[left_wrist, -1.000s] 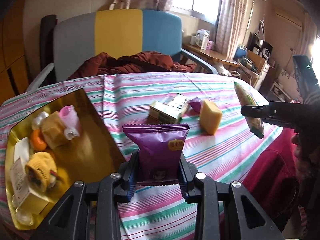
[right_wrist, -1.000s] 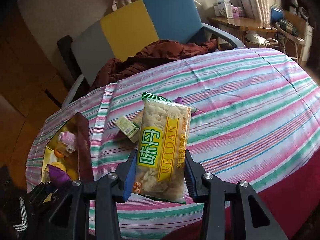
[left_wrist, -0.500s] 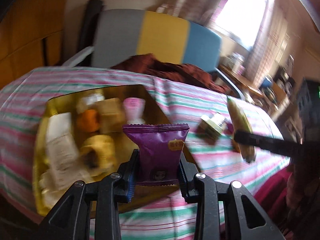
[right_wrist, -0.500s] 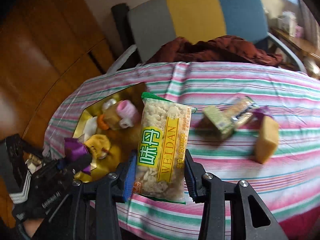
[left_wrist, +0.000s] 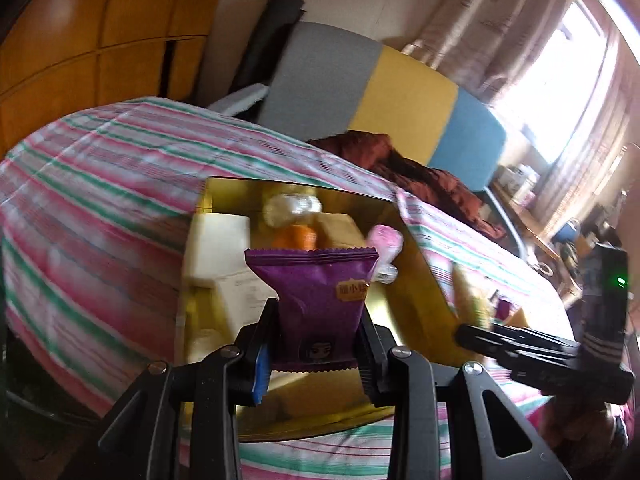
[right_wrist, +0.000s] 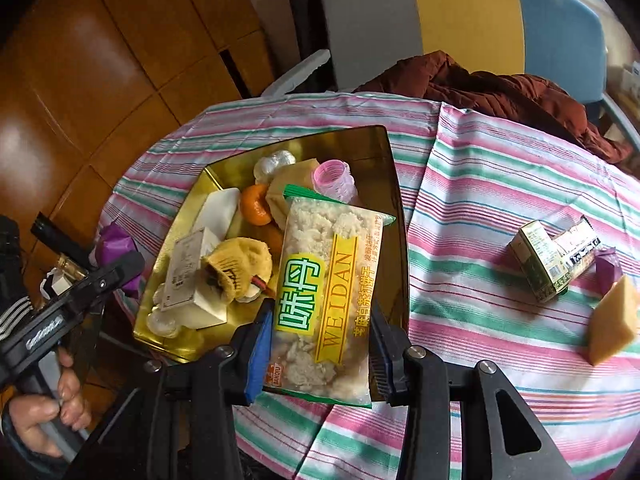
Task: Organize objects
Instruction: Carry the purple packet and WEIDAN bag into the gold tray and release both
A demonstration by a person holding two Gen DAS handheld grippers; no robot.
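My left gripper (left_wrist: 316, 344) is shut on a purple snack packet (left_wrist: 320, 300), held upright over the near edge of the gold tray (left_wrist: 416, 280). My right gripper (right_wrist: 318, 348) is shut on a clear rice-cracker bag with a yellow and green label (right_wrist: 328, 292), held above the tray's (right_wrist: 384, 168) right half. The tray holds a white box (right_wrist: 192, 276), a yellow knitted item (right_wrist: 238, 268), oranges (right_wrist: 256, 204), a pink roll (right_wrist: 334, 178) and wrapped sweets. In the right wrist view the left gripper (right_wrist: 112, 260) shows at the tray's left, purple packet in it.
On the striped tablecloth (right_wrist: 500, 184) to the right lie a green carton (right_wrist: 540, 264), a printed box (right_wrist: 580, 244), a small purple packet (right_wrist: 608, 268) and a yellow sponge block (right_wrist: 614, 324). A chair (right_wrist: 460, 20) with a maroon jacket (right_wrist: 500, 88) stands behind the table. A hand (right_wrist: 44, 408) grips the left tool.
Both grippers have swung left from the table's middle toward the gold tray, each keeping its packet. The tray now fills the centre of both views.
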